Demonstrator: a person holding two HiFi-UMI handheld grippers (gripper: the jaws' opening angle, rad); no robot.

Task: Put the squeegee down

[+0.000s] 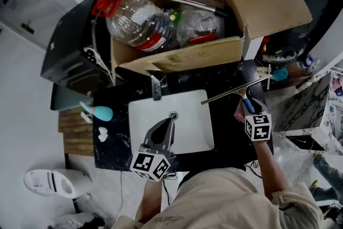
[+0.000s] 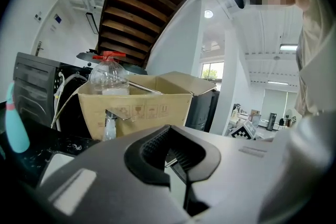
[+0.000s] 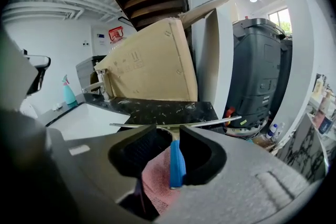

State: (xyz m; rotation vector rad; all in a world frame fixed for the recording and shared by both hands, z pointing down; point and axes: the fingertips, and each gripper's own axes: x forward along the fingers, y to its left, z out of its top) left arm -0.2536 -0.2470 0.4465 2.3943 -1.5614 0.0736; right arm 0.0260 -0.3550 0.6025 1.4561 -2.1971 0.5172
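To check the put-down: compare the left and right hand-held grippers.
The left hand-held gripper hangs over the white sink, the right hand-held gripper over the black counter beside it. The left's jaws are together and empty; the right's stand apart with the blue handle of the squeegee between them. Both carry a marker cube.

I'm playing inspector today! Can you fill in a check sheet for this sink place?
Surface: dark speckled counter with white sink and tap.
Job's things: squeegee, blade by the sink's corner, blue handle inside the right gripper.
Clutter: teal spray bottle; cardboard box of plastic bottles.
Grippers: left gripper shut, empty, over the sink; right gripper open around the handle, pink cloth there too.
Cables: white cable beside the box.
Surroundings: black machine on the left.
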